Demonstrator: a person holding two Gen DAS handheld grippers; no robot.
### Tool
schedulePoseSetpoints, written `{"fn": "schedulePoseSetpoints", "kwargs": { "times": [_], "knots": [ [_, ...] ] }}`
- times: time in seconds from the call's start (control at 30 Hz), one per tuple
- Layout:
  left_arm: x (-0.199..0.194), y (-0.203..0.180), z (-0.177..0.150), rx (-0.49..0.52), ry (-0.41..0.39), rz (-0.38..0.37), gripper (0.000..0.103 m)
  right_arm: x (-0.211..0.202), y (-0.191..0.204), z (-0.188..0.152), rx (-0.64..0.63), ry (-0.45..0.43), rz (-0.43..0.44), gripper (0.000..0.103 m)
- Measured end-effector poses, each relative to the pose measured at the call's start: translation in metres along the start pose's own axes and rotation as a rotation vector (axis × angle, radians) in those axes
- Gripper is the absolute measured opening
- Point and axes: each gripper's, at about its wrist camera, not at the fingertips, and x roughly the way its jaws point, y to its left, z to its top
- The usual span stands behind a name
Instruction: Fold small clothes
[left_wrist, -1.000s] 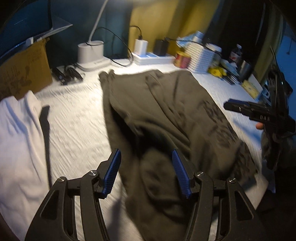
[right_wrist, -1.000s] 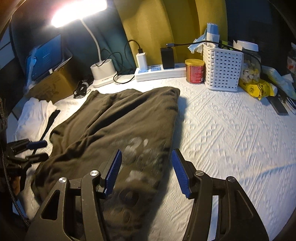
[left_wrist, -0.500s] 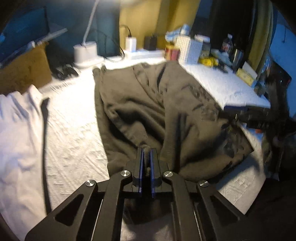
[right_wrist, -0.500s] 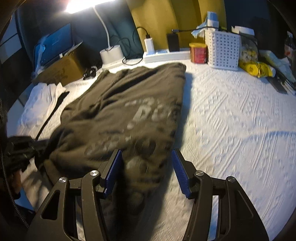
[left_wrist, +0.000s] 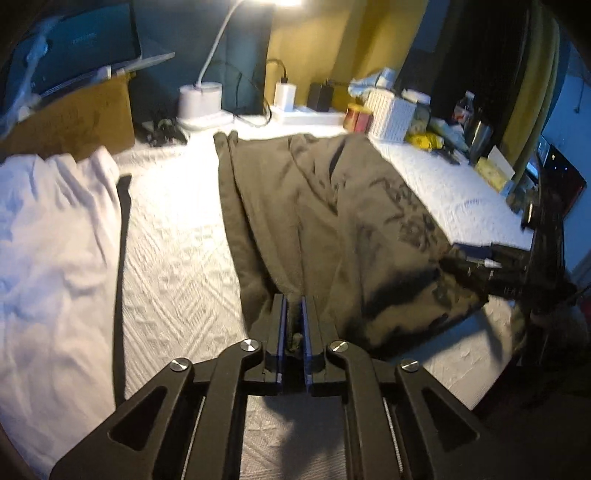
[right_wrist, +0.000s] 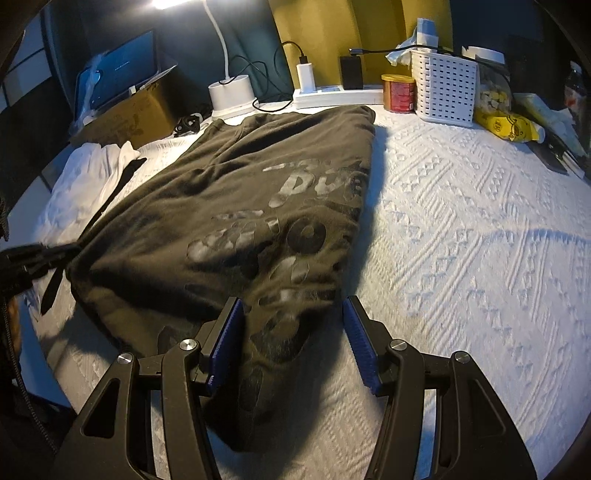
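Dark garment (right_wrist: 236, 221) lies flat on the white-covered table (right_wrist: 461, 258): judged soft, limp, light. Left gripper (left_wrist: 294, 317) fingers, just eased slightly, pinch its near hem; right gripper (right_wrist: 291, 341) fingers straddle the other corner, wide. Advise hem-corner grips.

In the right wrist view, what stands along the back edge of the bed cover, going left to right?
Cardboard box → white lamp base → white charger on the power strip → black adapter → red can → white basket → yellow packet.
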Motion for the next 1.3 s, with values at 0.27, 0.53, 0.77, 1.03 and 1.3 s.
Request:
{"fn": "schedulePoseSetpoints", "kwargs": {
  "times": [0.27, 0.53, 0.77, 1.03, 1.3],
  "knots": [
    [0.007, -0.017, 0.004, 0.025, -0.042, -0.102, 0.073, -0.013, -0.002, -0.014, 0.029, -0.007, -0.013, 0.059],
    [0.030, -0.033, -0.013, 0.122, 0.062, -0.093, 0.003, -0.019, 0.003, -0.026, 0.006, -0.020, -0.012, 0.029],
    [0.018, -0.026, -0.024, 0.074, 0.097, -0.114, 0.002, -0.017, 0.006, -0.023, -0.016, -0.003, -0.009, 0.028],
    [0.015, -0.020, 0.006, 0.062, 0.070, -0.047, 0.041, -0.023, -0.007, -0.005, 0.001, -0.033, -0.029, 0.038],
    [0.037, -0.008, 0.048, 0.018, 0.027, -0.058, 0.080, -0.016, -0.025, 0.026, 0.017, -0.053, -0.037, 0.039]
  ]
}}
